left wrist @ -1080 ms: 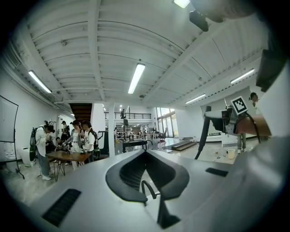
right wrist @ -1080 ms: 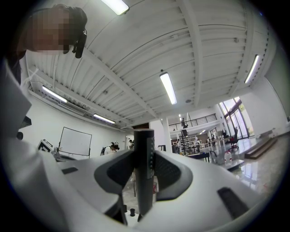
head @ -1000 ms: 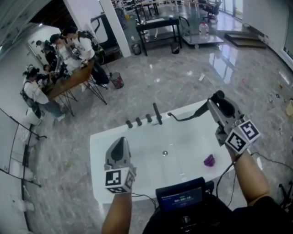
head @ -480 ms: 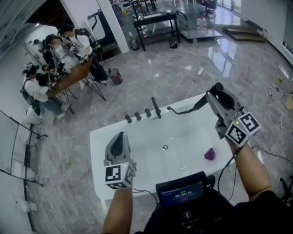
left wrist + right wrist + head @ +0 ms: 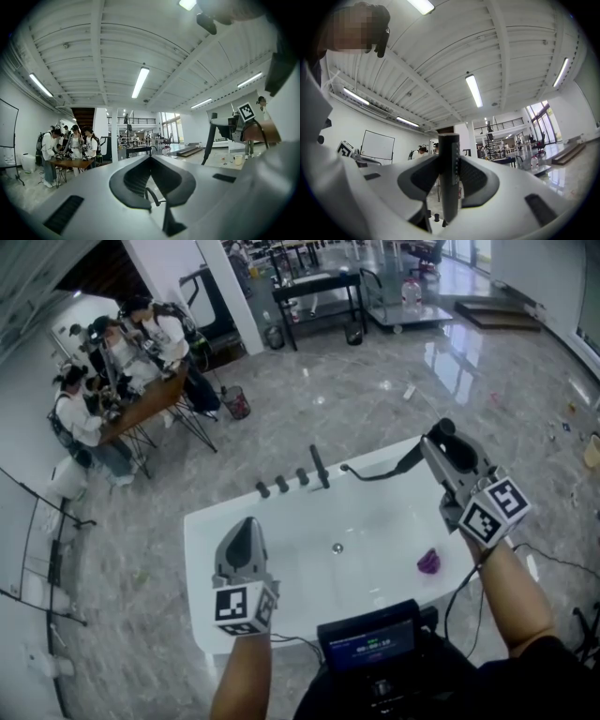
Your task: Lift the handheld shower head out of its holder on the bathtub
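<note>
Shower head (image 5: 450, 168) clamped in right gripper (image 5: 439, 448) jaws.

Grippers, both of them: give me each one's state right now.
Left gripper: jaws closed, nothing between them.
Right gripper: jaws closed on the shower head.

The bathtub (image 5: 202, 531) is smooth, glossy white, standing on a polished grey marble-look floor (image 5: 375, 399) that mirrors the light toward one o'clock, while the shower head (image 5: 450, 178) looks matt black and the table (image 5: 141, 409) at ten o'clock has a brown wooden top.
</note>
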`<state>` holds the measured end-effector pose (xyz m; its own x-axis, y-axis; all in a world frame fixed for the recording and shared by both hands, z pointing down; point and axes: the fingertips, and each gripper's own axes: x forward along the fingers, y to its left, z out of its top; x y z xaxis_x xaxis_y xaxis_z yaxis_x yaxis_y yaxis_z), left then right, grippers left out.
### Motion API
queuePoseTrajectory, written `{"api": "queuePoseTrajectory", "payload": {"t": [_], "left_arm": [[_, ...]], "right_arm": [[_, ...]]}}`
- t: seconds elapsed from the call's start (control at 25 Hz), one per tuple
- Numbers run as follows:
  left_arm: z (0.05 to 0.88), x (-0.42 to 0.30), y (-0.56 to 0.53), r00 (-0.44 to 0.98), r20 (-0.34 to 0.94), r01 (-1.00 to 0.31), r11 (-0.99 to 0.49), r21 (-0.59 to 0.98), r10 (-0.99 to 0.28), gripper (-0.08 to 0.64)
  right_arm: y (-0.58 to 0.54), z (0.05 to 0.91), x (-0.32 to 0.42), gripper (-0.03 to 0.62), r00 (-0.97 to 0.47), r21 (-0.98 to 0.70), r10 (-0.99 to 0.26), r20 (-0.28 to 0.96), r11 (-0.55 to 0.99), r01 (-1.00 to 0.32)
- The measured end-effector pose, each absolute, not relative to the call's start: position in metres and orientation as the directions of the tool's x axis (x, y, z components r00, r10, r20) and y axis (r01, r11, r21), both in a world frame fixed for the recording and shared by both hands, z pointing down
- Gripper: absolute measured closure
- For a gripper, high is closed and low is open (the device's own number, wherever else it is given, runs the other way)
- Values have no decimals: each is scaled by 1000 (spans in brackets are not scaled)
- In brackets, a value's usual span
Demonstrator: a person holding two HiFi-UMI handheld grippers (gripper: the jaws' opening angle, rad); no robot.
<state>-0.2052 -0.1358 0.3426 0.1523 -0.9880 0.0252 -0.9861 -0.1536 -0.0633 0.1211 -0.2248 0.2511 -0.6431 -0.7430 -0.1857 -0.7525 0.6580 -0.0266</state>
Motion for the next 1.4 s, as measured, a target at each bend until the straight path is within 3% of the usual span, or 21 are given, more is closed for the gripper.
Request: {"api": "queuePoseTrajectory", "payload": {"t": [1.4], "left_arm": [[343, -199, -156, 212, 12, -972, -212, -99, -977, 552]], "right_arm": [[-235, 260, 120, 448, -604, -23, -776, -181, 618, -786]]}}
